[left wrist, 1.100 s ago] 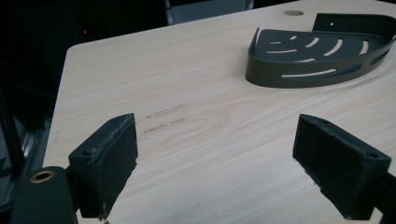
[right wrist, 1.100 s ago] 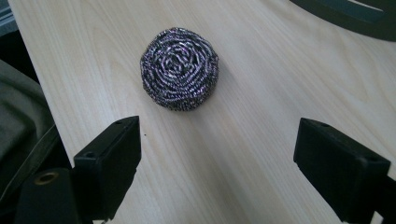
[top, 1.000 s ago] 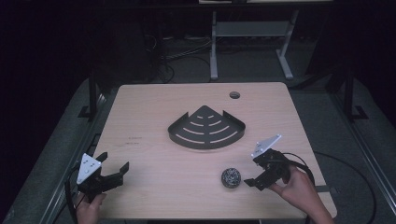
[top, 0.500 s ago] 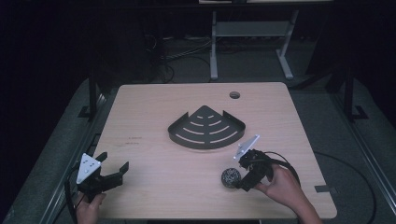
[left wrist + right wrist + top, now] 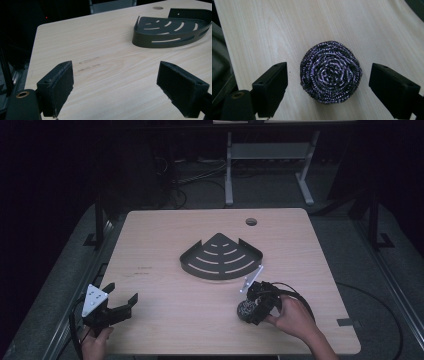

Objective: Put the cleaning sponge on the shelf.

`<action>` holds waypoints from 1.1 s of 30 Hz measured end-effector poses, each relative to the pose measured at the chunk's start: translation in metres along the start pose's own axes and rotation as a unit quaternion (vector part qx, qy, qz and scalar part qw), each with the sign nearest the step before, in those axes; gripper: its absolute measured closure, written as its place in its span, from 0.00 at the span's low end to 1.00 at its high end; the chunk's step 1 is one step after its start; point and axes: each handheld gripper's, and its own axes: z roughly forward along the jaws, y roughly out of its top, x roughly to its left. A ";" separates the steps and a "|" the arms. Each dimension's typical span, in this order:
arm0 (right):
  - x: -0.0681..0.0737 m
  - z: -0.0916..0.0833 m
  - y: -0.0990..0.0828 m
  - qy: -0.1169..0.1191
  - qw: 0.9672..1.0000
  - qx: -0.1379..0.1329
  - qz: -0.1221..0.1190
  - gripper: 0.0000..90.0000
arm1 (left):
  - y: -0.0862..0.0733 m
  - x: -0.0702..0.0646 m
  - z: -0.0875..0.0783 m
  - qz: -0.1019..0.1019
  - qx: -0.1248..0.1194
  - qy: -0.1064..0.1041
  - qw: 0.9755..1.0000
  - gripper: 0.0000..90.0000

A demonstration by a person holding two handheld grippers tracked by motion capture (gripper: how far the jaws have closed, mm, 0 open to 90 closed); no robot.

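Observation:
A round steel-wool scouring pad [image 5: 331, 72] lies on the wooden table [image 5: 165, 235], toward its front right [image 5: 245, 309]. My right gripper [image 5: 251, 308] hangs directly over the pad, open, with one jaw on each side of it and not touching [image 5: 328, 92]. A dark metal corner shelf basket [image 5: 221, 256] with curved slots sits at the table's middle, also seen at the upper right of the left gripper view [image 5: 172, 30]. My left gripper [image 5: 120, 304] rests at the front left corner, open and holding nothing [image 5: 116, 92].
A small round cable hole [image 5: 251, 222] is in the table near its far right. A metal stand's legs [image 5: 270, 165] are on the floor behind the table. Dark rails run along both sides of the table.
My right gripper has moved left and forward from the table's right edge, and now stands over the scouring pad with its jaws either side. The left gripper has stayed put.

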 end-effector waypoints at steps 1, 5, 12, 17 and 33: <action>0.000 0.000 0.000 0.000 1.000 0.000 0.000 0.17 | 0.000 0.000 0.000 0.000 0.000 0.000 1.000 0.15; -0.001 0.007 0.002 -0.001 1.000 0.015 -0.005 0.20 | 0.000 0.000 0.000 0.000 0.000 0.000 1.000 0.15; 0.000 0.013 0.005 0.002 1.000 0.029 -0.012 0.27 | 0.000 0.001 0.000 -0.001 0.000 0.001 1.000 0.15; -0.001 0.012 0.004 0.007 0.999 0.029 -0.013 0.35 | 0.000 0.000 0.000 -0.001 -0.001 0.001 1.000 0.15; -0.003 -0.003 0.004 0.016 1.000 0.013 -0.009 0.38 | 0.001 0.001 -0.001 0.000 -0.001 0.002 1.000 0.15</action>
